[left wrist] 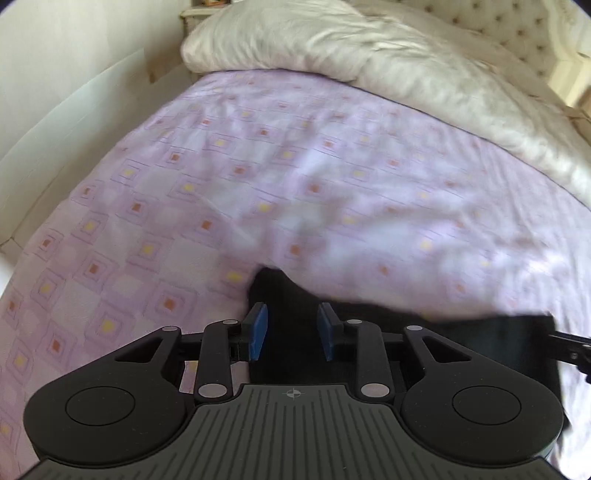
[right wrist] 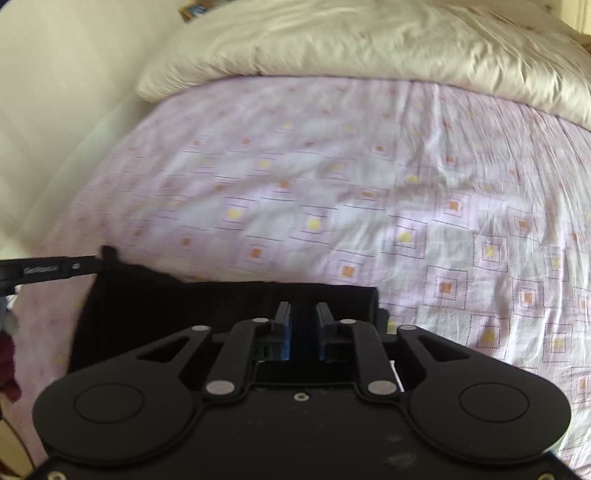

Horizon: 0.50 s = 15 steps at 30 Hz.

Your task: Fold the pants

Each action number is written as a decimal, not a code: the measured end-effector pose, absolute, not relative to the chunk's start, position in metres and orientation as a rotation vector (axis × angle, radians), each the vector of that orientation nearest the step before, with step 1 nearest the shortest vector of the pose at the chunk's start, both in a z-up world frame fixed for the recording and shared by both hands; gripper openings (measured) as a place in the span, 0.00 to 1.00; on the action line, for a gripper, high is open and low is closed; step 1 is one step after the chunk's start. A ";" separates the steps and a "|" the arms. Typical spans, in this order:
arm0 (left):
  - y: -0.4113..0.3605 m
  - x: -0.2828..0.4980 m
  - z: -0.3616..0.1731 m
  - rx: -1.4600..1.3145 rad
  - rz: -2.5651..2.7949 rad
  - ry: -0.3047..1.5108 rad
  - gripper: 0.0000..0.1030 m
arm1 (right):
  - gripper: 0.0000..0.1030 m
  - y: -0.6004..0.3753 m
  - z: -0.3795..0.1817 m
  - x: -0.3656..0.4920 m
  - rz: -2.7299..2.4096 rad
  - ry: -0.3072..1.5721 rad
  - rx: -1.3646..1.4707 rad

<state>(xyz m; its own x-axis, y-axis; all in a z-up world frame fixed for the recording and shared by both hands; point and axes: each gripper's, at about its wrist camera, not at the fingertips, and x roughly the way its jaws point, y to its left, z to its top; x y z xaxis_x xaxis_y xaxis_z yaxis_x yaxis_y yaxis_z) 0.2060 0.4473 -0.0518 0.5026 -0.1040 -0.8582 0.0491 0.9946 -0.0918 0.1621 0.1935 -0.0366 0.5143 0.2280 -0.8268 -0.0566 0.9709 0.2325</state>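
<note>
Apparently black pants (right wrist: 229, 306) under right gripper (right wrist: 303, 325), bedspread (right wrist: 369, 184) beyond

This was a bedroom in a home. A bed (left wrist: 332, 177) filled both views, spread with a lilac sheet (right wrist: 369, 206) printed in nested squares with yellow and orange centres. A cream duvet (left wrist: 388, 55) lay bunched toward its far end, and behind it stood a tufted, buttoned headboard (left wrist: 524, 33). A pale wall (left wrist: 66, 74) ran along one side. In the far corner something like a bedside table (left wrist: 195, 14) showed, too blurred to be sure.
</note>
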 end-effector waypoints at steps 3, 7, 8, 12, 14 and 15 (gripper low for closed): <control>0.431 0.180 -0.053 -0.020 -0.168 1.073 0.29 | 0.22 0.195 -0.029 0.131 0.234 1.024 0.180; 0.417 0.151 -0.072 0.041 -0.201 1.139 0.29 | 0.21 0.190 -0.052 0.099 0.187 1.122 0.122; 0.415 0.147 -0.077 0.056 -0.196 1.153 0.29 | 0.21 0.188 -0.059 0.094 0.164 1.137 0.100; 0.412 0.139 -0.078 0.073 -0.167 1.153 0.28 | 0.34 0.175 -0.066 0.089 0.109 1.149 0.091; 0.412 0.138 -0.070 0.039 -0.144 1.149 0.28 | 0.34 0.172 -0.059 0.088 0.101 1.125 0.105; 0.413 0.136 -0.065 0.023 -0.128 1.140 0.28 | 0.36 0.173 -0.054 0.085 0.099 1.103 0.094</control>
<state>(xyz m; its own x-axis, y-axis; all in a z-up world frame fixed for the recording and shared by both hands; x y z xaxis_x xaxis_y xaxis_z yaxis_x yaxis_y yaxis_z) 0.1362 0.4126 -0.0647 0.4109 -0.0899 -0.9072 0.1134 0.9924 -0.0470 0.0854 0.1730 -0.0536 0.4478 0.1266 -0.8851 -0.0331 0.9916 0.1251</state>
